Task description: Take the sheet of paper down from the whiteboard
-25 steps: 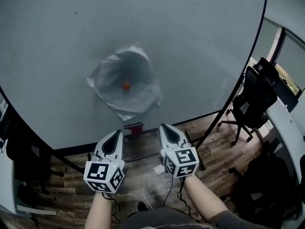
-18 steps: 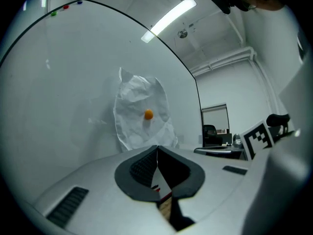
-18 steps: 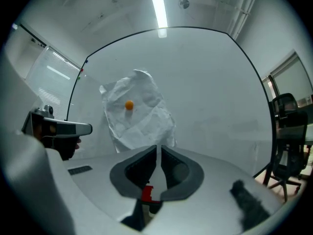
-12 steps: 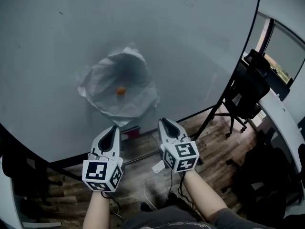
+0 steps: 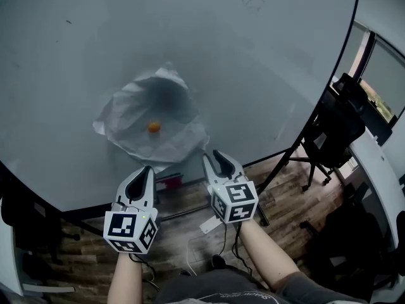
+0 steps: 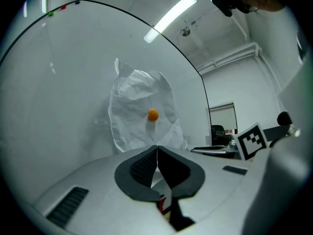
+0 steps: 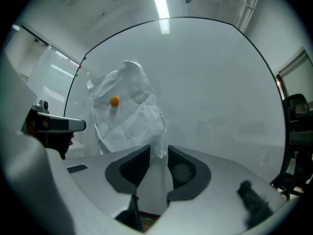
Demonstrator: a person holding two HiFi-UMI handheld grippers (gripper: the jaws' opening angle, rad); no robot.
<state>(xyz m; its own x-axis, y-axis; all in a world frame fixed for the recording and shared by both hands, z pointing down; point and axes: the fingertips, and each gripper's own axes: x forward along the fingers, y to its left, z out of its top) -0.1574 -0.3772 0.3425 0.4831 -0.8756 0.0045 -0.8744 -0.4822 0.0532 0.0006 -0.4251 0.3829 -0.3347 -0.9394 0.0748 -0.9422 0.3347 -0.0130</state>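
Note:
A crumpled white sheet of paper (image 5: 142, 106) hangs on the whiteboard (image 5: 266, 62), pinned by a small orange magnet (image 5: 154, 127). My left gripper (image 5: 145, 171) is shut and empty, just below the sheet's lower edge. The right gripper (image 5: 214, 158) is open, its tips close to the sheet's lower right corner without touching it. In the left gripper view the paper (image 6: 139, 109) and magnet (image 6: 153, 115) stand straight ahead of my left gripper (image 6: 157, 148). In the right gripper view the paper (image 7: 127, 114) and magnet (image 7: 114, 101) lie up and left, its corner reaching down toward my right gripper (image 7: 159, 151).
A black office chair (image 5: 338, 122) stands right of the board, beside a white desk (image 5: 380, 163). The board's black stand leg (image 5: 278, 163) slants down to the wooden floor (image 5: 285, 195). A red item (image 5: 171, 182) sits under the board, and a white plug with cable (image 5: 207, 225) lies on the floor.
Both grippers have moved forward toward the board and the sheet. The right gripper's jaws now stand apart; the left stays shut. The paper still hangs as before.

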